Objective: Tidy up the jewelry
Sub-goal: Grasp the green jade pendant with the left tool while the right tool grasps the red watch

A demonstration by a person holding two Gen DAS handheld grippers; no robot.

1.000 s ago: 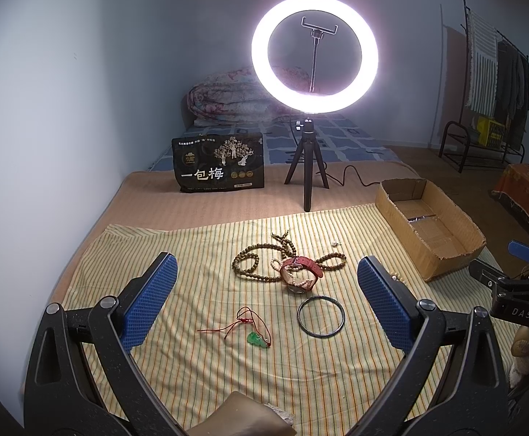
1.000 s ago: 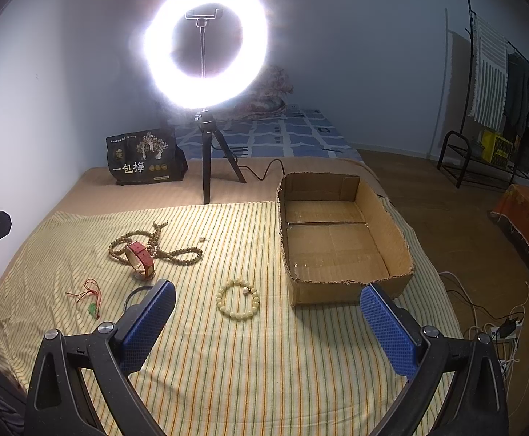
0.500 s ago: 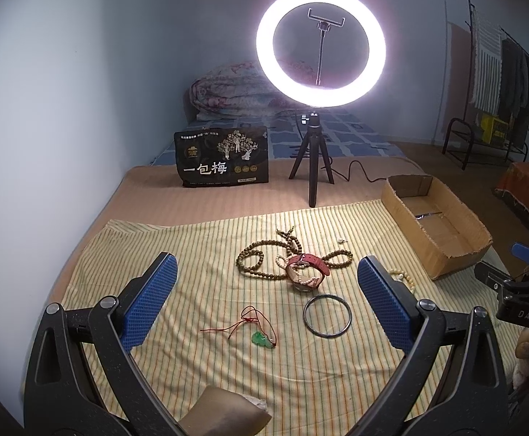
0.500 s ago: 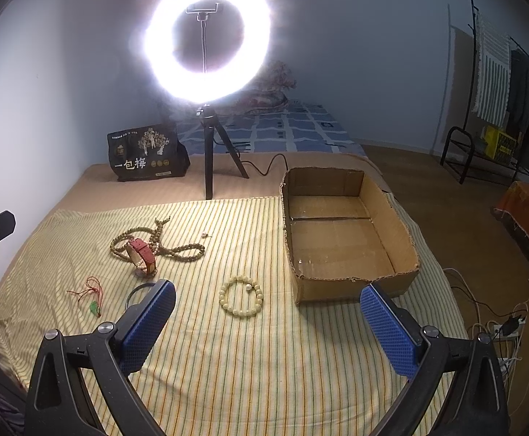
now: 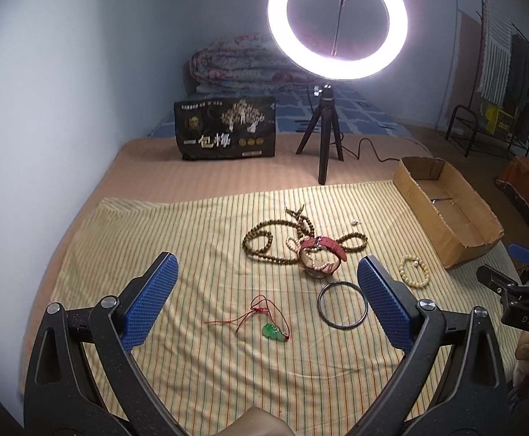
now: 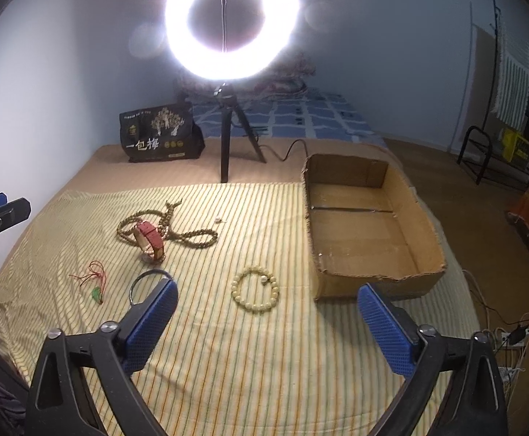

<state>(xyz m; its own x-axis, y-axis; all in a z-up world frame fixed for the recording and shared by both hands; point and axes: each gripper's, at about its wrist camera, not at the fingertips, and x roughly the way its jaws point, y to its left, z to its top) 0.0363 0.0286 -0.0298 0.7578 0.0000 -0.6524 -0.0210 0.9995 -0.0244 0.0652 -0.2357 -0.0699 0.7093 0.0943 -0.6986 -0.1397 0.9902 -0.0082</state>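
Since a second ago we have eased both tongs forward. The left tongs and right tongs gape, holding nothing. The pale bead bracelet lies just ahead of the right tongs, beside the cardboard box.

Yellow-striped cloth; green pendant on red cord; dark ring; brown bead necklace; red watch strap; cream bead bracelet; brown cardboard box; blue finger pads.
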